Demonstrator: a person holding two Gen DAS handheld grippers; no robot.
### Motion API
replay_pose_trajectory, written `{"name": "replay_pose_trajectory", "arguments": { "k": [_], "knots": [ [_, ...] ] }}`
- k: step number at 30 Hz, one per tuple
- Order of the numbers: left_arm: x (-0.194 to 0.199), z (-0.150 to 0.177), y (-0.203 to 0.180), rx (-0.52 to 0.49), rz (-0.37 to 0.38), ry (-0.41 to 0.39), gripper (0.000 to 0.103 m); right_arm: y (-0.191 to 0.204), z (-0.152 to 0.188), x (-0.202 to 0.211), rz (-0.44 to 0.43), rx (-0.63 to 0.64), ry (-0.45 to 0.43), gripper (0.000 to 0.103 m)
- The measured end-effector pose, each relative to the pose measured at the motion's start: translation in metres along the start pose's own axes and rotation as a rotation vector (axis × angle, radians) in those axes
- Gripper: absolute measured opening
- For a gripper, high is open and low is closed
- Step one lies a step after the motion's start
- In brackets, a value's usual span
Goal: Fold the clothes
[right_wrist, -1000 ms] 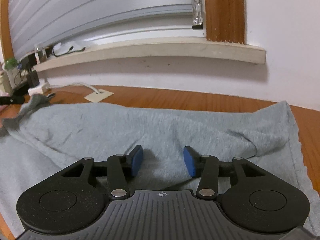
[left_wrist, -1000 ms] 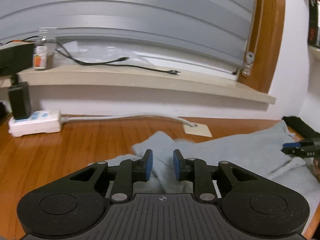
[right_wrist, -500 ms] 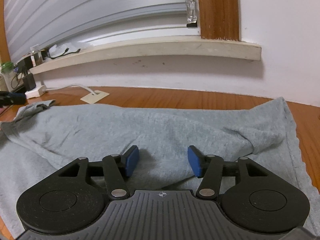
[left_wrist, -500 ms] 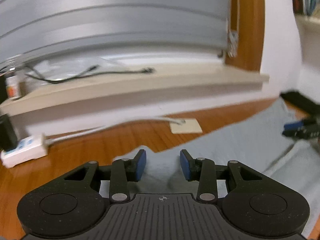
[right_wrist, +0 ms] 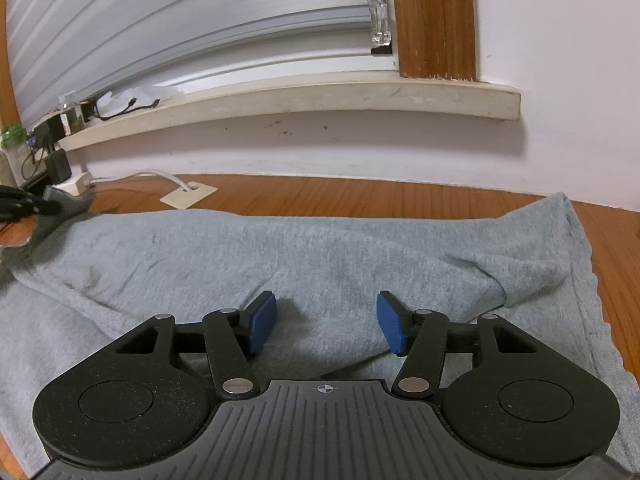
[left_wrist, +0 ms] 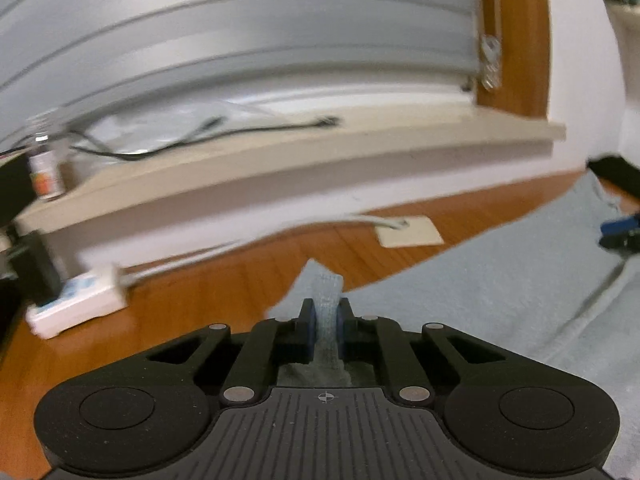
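Observation:
A grey garment [right_wrist: 320,248] lies spread over the wooden table [right_wrist: 360,196], with a folded ridge across its middle. My left gripper [left_wrist: 325,316] is closing on a corner of this garment [left_wrist: 500,280]; a narrow fold of cloth stands pinched between the blue pads. In the right wrist view the left gripper [right_wrist: 24,204] shows at the far left edge, holding that corner. My right gripper [right_wrist: 326,316] stands open just above the garment's near part, with only flat cloth under the gap. Its blue tips [left_wrist: 618,232] show at the right edge of the left wrist view.
A white power strip [left_wrist: 76,300] with a black plug lies at the table's left end. A beige cable plate [left_wrist: 410,232] sits near the wall. The window sill [left_wrist: 280,152] carries a small bottle [left_wrist: 46,168] and black cables. A dark object [left_wrist: 612,172] lies at the far right.
The left gripper opened wider, shifted and rolled, then closed on the garment's corner, lifting a fold between its pads. The right gripper's jaws spread slightly and it stayed in place.

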State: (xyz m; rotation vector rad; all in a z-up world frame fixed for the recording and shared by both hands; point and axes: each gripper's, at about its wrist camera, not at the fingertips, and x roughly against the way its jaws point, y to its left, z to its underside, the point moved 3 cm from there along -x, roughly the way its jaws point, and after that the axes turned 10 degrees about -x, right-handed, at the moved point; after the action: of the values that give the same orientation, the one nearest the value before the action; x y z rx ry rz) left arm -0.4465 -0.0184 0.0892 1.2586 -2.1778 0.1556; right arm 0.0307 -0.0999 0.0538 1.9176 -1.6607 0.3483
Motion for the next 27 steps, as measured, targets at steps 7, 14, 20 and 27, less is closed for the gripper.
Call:
{"name": "replay_pose_trajectory", "arguments": {
  "k": [7,14,20,27],
  "knots": [
    [0.009,0.022,0.042,0.185,0.068,0.015,0.021,0.000,-0.001,-0.001,-0.002,-0.002,0.003,0.056],
    [-0.003,0.028,0.044,0.233,0.099,0.018,0.026,-0.001,-0.002,0.008,-0.009,-0.007,-0.034,0.055],
    [-0.003,0.031,0.046,0.265,0.060,-0.029,0.010,0.024,0.001,0.025,-0.061,0.064,-0.032,0.041],
    [0.002,0.031,0.049,0.301,0.071,-0.040,0.010,0.062,0.013,0.034,-0.167,0.172,0.019,0.041]
  ]
}}
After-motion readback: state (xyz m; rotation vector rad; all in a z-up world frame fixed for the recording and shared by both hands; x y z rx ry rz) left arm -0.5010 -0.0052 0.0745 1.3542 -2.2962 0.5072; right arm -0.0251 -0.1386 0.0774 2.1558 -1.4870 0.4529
